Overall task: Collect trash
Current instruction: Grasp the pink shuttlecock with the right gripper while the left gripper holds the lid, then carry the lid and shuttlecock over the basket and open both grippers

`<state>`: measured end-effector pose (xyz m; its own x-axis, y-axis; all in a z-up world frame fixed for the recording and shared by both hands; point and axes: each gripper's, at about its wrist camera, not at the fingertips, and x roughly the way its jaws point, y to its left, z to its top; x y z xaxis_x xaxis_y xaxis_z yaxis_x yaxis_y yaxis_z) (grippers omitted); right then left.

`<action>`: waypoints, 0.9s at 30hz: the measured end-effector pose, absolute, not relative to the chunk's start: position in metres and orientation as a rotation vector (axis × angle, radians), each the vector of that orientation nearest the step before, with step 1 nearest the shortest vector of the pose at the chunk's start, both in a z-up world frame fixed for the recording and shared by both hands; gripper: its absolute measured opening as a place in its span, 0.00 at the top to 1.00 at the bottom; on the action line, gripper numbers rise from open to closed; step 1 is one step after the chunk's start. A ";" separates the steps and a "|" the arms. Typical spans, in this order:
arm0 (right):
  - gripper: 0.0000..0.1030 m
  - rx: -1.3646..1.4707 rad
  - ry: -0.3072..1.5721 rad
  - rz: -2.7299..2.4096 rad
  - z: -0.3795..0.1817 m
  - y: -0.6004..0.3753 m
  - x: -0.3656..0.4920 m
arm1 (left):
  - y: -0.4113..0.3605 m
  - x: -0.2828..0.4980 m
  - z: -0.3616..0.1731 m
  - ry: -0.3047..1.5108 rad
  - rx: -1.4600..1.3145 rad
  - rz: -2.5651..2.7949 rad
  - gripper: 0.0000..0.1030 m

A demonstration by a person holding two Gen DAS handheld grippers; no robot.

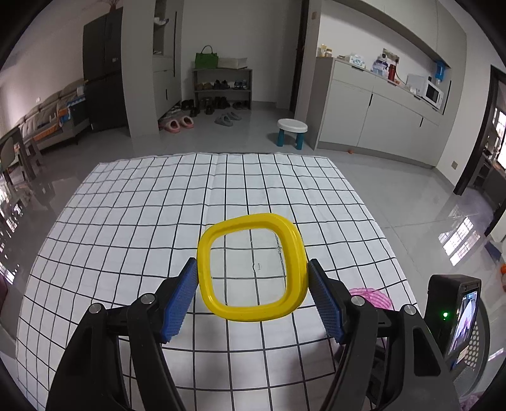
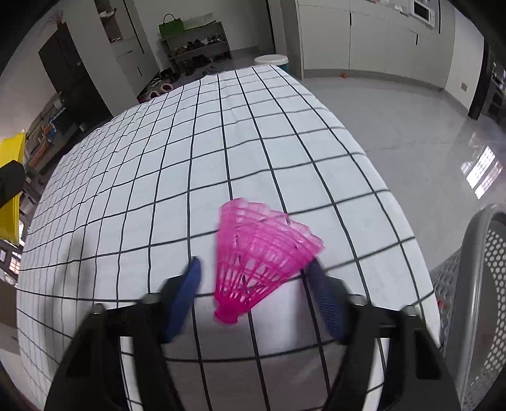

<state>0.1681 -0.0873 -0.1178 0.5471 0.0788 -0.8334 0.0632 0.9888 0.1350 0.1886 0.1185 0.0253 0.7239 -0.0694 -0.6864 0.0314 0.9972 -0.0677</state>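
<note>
Motion-blurred pink shuttlecock (image 2: 259, 256); grey basket (image 2: 474, 303) cut by edge.

I see a bright yellow rounded-square plastic ring (image 1: 253, 267) against my white cloth with a black grid pattern (image 1: 158, 205). My gripper pads (image 1: 178, 303) are blue on black arms. A translucent hot-pink plastic shuttlecock (image 2: 259, 256) shows beside a grey perforated basket (image 2: 480, 284).

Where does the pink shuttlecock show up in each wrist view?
Left wrist: only a pink sliver of the shuttlecock at lower right, behind the left claw's right finger.
Right wrist: lower centre, the shuttlecock between the right claw's fingers, slightly blurred.
Shared landmark: the checked cloth; also the green bag on the shoe rack.
</note>
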 end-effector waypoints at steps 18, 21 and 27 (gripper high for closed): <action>0.61 0.198 0.940 0.051 -0.088 -0.135 0.118 | 0.095 0.176 0.021 0.779 -0.030 -0.132 0.34; 0.61 0.203 0.925 0.048 -0.078 -0.146 0.108 | 0.087 0.170 0.021 0.780 -0.018 -0.151 0.34; 0.61 0.216 0.883 0.027 -0.056 -0.180 0.078 | 0.059 0.155 0.029 0.771 0.037 -0.198 0.34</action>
<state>0.0778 -0.1801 -0.0562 0.6358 0.1123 -0.7636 0.0658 0.9779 0.1985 0.1547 0.0586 0.0291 0.6994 -0.1638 -0.6957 0.1911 0.9808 -0.0388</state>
